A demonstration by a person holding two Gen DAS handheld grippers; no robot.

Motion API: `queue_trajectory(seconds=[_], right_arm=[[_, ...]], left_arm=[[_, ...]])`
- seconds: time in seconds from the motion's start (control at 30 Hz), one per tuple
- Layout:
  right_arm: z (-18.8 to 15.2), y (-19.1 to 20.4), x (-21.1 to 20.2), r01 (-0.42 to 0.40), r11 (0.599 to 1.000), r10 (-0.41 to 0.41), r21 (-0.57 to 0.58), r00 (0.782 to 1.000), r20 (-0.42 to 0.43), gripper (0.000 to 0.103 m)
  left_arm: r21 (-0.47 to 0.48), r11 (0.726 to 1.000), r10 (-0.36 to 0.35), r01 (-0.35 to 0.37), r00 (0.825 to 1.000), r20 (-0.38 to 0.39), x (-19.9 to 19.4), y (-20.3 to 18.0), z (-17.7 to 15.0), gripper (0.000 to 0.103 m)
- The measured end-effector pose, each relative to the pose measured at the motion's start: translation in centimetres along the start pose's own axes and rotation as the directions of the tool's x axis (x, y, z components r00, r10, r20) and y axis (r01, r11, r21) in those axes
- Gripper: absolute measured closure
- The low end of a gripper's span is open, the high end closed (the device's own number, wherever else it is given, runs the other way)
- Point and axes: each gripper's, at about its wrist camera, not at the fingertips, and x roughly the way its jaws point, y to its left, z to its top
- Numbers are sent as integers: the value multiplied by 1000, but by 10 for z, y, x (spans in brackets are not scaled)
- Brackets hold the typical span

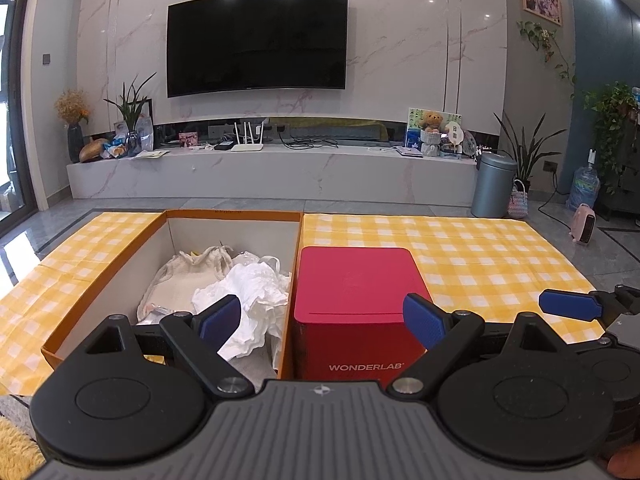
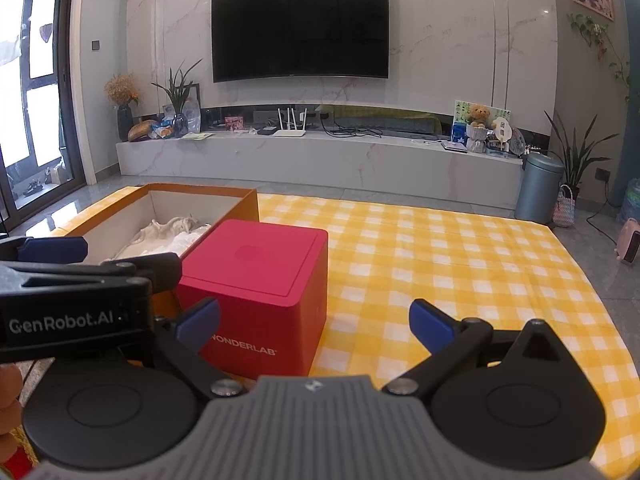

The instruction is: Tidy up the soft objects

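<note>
An orange open box point(image 1: 100, 280) stands on the yellow checked cloth point(image 1: 480, 256) and holds a beige cloth bag point(image 1: 188, 276) and crumpled white cloth point(image 1: 256, 300). A red closed WONDERLAB box point(image 1: 352, 292) stands right of it, touching its wall. My left gripper point(image 1: 324, 320) is open and empty, hovering over both boxes' near ends. My right gripper point(image 2: 316, 326) is open and empty, over the red box's point(image 2: 260, 276) right front corner and the cloth point(image 2: 440, 264). The orange box point(image 2: 244, 204) and its white cloth point(image 2: 168, 236) show at left. The left gripper's body point(image 2: 80, 300) fills the left edge.
The table's far edge faces a grey tiled floor and a white TV bench point(image 1: 272, 172). A grey bin point(image 1: 494, 184) and a pink heater point(image 1: 584, 228) stand on the floor at right. A yellow fluffy rug point(image 1: 16, 448) shows at bottom left.
</note>
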Motion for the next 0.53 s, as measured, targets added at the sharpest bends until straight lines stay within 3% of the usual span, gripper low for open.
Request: queue_trajectory(seconds=[0.53], right_arm=[[-4,1,8,8,1000,-8,-12,1000,-23,4]], left_arm=[[-3,1000,-10,10,1000,-14,3,3,-4,0]])
